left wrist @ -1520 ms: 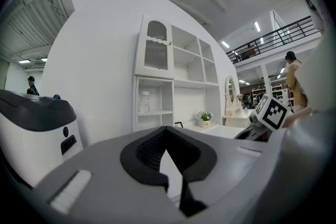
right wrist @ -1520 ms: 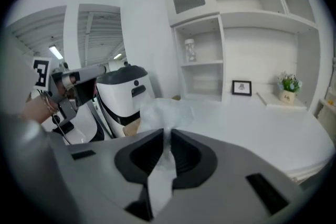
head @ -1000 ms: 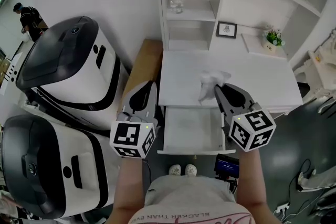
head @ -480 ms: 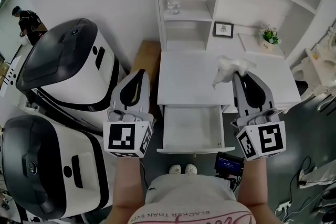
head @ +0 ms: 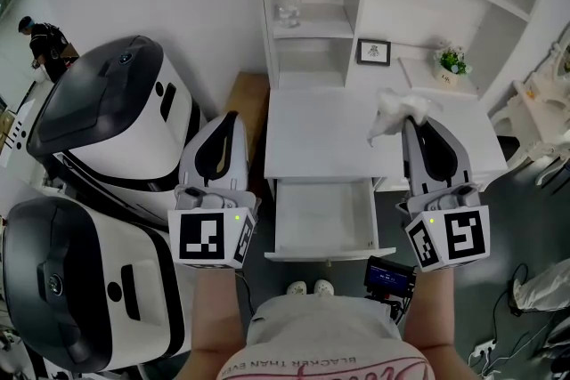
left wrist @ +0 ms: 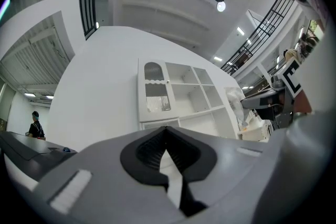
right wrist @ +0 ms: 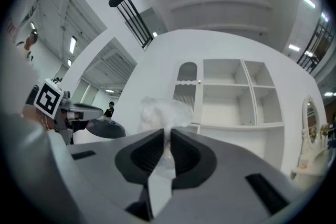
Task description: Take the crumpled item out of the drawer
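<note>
Head view: crumpled item (head: 398,109) sits at right gripper (head: 411,122) tip, over table (head: 321,147) back-right, clear of open drawer (head: 322,218); left gripper (head: 227,122) well apart.
Right gripper view: jaws just tightened, pinching item.
Left gripper view: jaws together, empty.

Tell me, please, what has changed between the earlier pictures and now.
The right claw, closing tighter on the crumpled white item, carried it rightward in the head view, away from the drawer. The empty left claw drifted left. The drawer stays open and empty.
</note>
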`<move>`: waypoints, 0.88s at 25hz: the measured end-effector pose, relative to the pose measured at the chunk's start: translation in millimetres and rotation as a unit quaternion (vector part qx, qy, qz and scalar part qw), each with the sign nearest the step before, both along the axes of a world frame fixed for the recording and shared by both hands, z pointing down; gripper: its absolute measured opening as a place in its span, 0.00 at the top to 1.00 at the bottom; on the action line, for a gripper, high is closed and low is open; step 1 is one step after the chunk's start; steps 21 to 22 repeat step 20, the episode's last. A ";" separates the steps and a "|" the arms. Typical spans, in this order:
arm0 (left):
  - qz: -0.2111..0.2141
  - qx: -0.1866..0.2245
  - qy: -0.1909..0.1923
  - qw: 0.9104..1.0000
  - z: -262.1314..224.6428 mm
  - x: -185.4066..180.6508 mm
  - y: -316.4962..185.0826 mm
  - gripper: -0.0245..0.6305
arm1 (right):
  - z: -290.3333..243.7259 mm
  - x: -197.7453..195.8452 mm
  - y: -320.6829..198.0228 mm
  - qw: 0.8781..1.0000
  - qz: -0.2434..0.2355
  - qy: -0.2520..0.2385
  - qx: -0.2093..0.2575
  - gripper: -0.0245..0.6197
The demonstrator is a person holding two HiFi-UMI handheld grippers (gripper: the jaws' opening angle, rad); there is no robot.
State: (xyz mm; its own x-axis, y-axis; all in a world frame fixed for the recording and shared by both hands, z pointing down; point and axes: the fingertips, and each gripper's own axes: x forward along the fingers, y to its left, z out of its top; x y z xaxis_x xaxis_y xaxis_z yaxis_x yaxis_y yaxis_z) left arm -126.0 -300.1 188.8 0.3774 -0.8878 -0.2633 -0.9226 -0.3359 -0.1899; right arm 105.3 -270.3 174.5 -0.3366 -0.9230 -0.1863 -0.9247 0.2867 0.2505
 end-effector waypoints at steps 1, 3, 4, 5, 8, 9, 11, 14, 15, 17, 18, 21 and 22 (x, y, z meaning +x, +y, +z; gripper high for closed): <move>0.000 0.000 0.000 1.000 -0.4 -0.2 0.5 0.95 | -0.1 -0.3 0.5 1.000 0.000 0.000 0.000 0.89; 0.000 0.001 0.001 1.000 -0.6 -0.6 1.4 0.95 | -0.1 -1.0 1.5 1.000 -0.001 0.002 0.000 0.89; 0.000 0.000 0.001 1.000 -0.7 -0.5 1.7 0.95 | -0.2 -1.1 1.8 1.000 -0.001 0.002 0.000 0.89; 0.000 0.000 0.002 1.000 -0.9 -0.4 2.1 0.95 | -0.2 -1.0 2.0 1.000 -0.001 0.002 0.000 0.89; 0.000 0.001 0.003 1.000 -2.2 -0.5 3.3 0.95 | -0.4 -0.5 2.6 1.000 -0.003 0.000 -0.001 0.89; 0.000 0.001 0.003 1.000 -2.6 -0.8 3.7 0.95 | -0.5 -0.5 3.0 1.000 -0.003 -0.001 -0.001 0.89; 0.000 0.001 0.004 1.000 -3.3 -1.4 4.6 0.95 | -0.4 -0.6 3.8 1.000 -0.003 -0.002 -0.002 0.89; 0.000 -0.001 0.005 1.000 -3.5 -2.4 5.2 0.95 | 0.5 -1.5 4.2 1.000 -0.003 -0.002 -0.005 0.89; 0.000 -0.002 0.005 1.000 -3.2 -2.6 5.2 0.95 | 1.1 -1.8 4.1 1.000 -0.004 -0.002 -0.006 0.89; 0.001 -0.003 0.006 1.000 -2.4 -2.5 5.3 0.95 | 2.6 -1.9 4.3 1.000 -0.004 -0.001 -0.008 0.89; 0.001 -0.003 0.006 1.000 -2.1 -2.3 5.4 0.95 | 3.3 -1.9 4.4 1.000 -0.004 0.000 -0.009 0.89; 0.001 -0.003 0.005 1.000 -1.6 -2.0 5.8 0.95 | 4.5 -1.6 4.8 1.000 -0.004 0.001 -0.010 0.89; 0.001 -0.003 0.005 1.000 -1.6 -2.0 5.8 0.95 | 4.5 -1.6 4.8 1.000 -0.004 0.001 -0.010 0.89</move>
